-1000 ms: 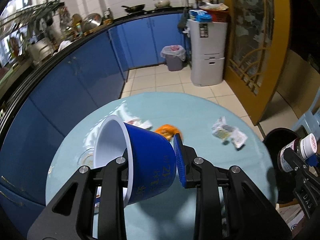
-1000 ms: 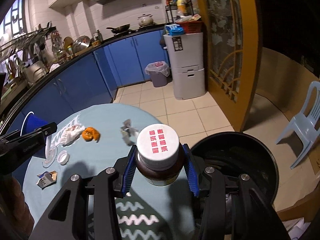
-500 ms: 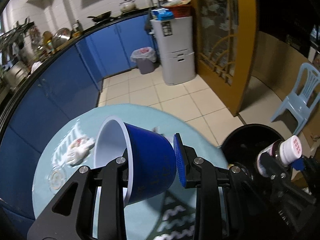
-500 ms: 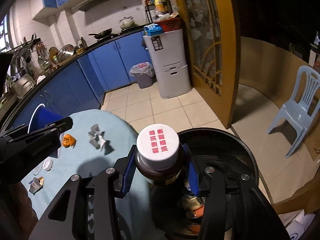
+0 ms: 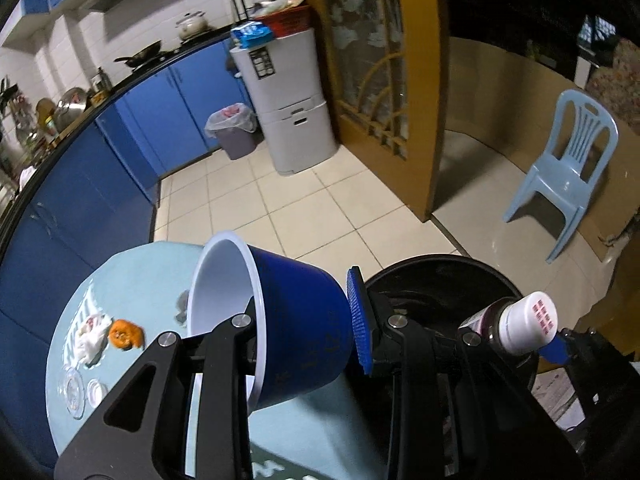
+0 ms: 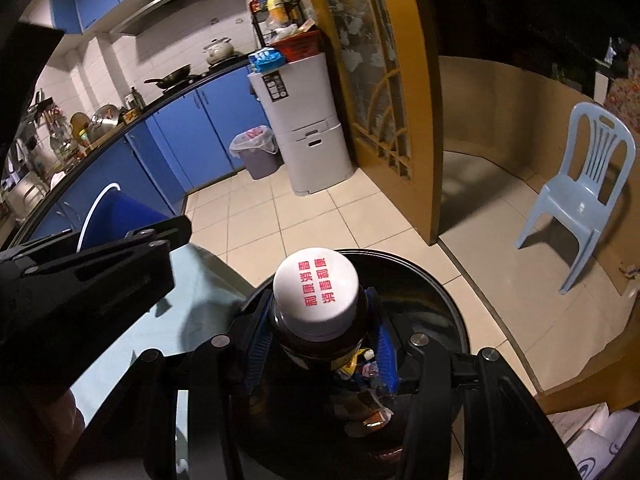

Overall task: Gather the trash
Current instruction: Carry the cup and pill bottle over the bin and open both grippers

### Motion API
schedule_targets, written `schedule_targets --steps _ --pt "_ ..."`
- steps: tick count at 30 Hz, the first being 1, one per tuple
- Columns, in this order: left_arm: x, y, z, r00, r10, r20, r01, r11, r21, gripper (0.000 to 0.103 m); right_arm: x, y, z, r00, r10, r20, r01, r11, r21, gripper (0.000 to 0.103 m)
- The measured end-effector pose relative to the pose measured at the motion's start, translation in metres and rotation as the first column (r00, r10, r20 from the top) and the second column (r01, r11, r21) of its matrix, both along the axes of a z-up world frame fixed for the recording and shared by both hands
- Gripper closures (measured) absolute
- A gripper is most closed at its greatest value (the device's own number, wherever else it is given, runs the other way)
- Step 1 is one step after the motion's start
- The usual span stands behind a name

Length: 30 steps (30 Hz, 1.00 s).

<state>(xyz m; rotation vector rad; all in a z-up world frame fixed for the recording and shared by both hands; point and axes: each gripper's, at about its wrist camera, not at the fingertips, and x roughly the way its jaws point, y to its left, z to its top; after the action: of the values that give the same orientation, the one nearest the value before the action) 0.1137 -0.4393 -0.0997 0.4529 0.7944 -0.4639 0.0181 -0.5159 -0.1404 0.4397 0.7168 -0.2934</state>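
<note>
Right wrist view showed the right gripper point(image 6: 320, 344) clamped on a white-capped dark bottle point(image 6: 316, 308) above the black bin point(image 6: 440, 312); probably rigid, slippery. The left gripper point(image 5: 304, 320) pinched a light, crushable blue cup point(image 5: 280, 320) by its wall, near the bin.

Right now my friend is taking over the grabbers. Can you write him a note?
Left gripper: shut on the blue paper cup's wall, tilted over the round table's edge.
Right gripper: shut on the white-capped brown bottle, above the black trash bin.
Done: some wrappers lie in the bin.
Left: drop bottle and cup in; then fetch the orange peel, crumpled tissue and clear lids.
</note>
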Motion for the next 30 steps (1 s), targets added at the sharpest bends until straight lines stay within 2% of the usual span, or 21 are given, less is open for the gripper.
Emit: schedule_targets --steps 8,10,11,12,13,16,30 --pt "0.002 -0.027 -0.01 1.0 -0.026 -0.014 0.027 0.999 0.021 0.069 -0.003 -0.016 -0.009 1.0 -0.026 -0.017 0.027 1.0 0.012 0.06" --pt "0.004 -0.033 -0.013 0.999 -0.032 -0.038 0.033 0.999 0.025 0.04 -0.004 -0.019 -0.011 0.999 -0.031 -0.018 0.031 0.999 0.016 0.06" --pt "0.004 -0.034 -0.012 0.999 -0.034 -0.038 0.034 0.999 0.014 0.01 -0.005 -0.021 -0.012 0.999 -0.033 -0.019 0.033 0.999 0.019 0.06" --pt "0.003 -0.033 -0.01 0.999 -0.032 -0.018 0.032 0.999 -0.003 0.003 -0.005 -0.022 -0.013 0.999 -0.034 -0.02 0.035 0.999 0.021 0.06" --pt "-0.001 -0.032 -0.005 0.999 -0.03 0.024 0.03 0.999 -0.019 0.003 -0.005 -0.023 -0.013 0.999 -0.036 -0.021 0.036 0.999 0.021 0.06" --pt "-0.003 -0.037 -0.006 0.998 -0.048 0.039 0.048 0.999 0.004 0.003 -0.005 -0.026 -0.016 0.999 -0.04 -0.024 0.04 0.999 0.025 0.06" --pt "0.013 -0.015 -0.006 1.0 0.027 0.014 -0.027 1.0 -0.003 0.003 0.005 -0.022 -0.021 0.999 -0.025 -0.027 0.026 0.999 0.042 0.059"
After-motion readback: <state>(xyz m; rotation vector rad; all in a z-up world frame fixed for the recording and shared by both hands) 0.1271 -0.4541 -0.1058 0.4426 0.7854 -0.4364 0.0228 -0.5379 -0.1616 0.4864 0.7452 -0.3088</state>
